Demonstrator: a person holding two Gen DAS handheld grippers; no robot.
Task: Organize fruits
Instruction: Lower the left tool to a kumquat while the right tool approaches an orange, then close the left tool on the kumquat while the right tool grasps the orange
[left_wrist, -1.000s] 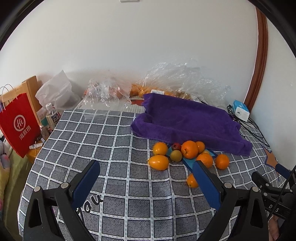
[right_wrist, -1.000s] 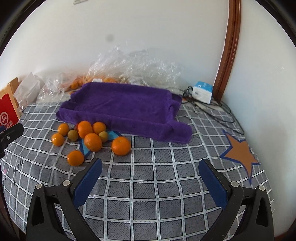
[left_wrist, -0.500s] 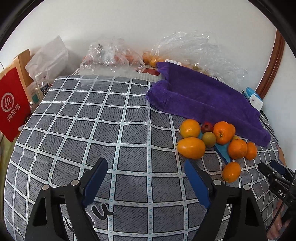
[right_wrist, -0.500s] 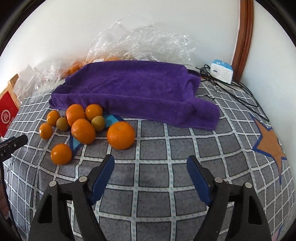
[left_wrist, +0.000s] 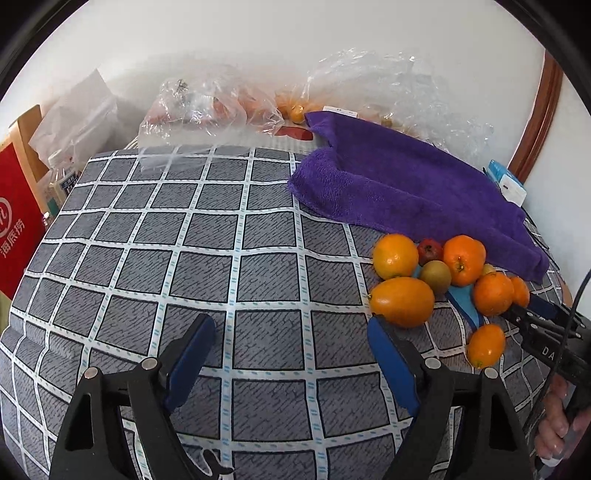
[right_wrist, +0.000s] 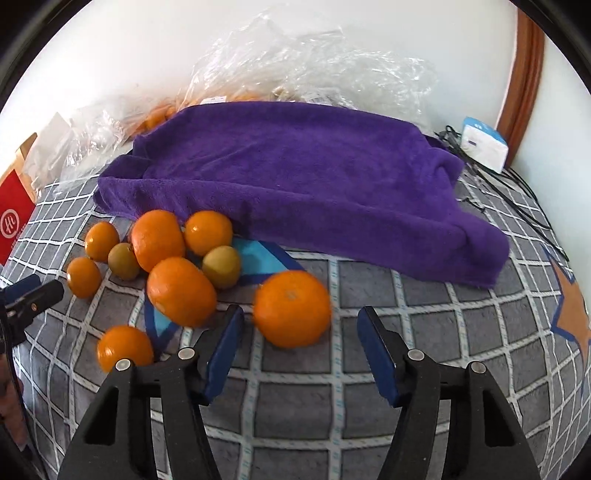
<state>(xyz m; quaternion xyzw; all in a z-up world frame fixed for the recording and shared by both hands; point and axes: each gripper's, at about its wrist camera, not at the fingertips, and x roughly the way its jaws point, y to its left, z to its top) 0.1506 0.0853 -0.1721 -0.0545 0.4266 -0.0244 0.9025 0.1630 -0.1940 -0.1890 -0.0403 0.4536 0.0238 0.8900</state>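
Observation:
Several oranges lie in a cluster in front of a purple towel (left_wrist: 406, 184) (right_wrist: 314, 177) on the checked tablecloth, with a small red fruit (left_wrist: 429, 249) and greenish-brown fruits (right_wrist: 221, 266) among them. My left gripper (left_wrist: 288, 326) is open over bare cloth, its right fingertip just below an oval orange (left_wrist: 402, 302). My right gripper (right_wrist: 300, 315) is closing, and a large round orange (right_wrist: 291, 308) sits between its fingertips, nearer the left one; the pads do not press it. The right gripper's tips also show in the left wrist view, beside the cluster.
Crinkled plastic bags (left_wrist: 207, 107) (right_wrist: 314, 62) holding more fruit line the wall behind the towel. A red paper bag (left_wrist: 14, 229) and a bottle stand off the left edge. A white and blue box (right_wrist: 484, 142) with cables sits at the far right.
Both grippers have dropped lower and moved in toward the fruit, and their jaws have narrowed. The large orange now lies between the right gripper's fingertips.

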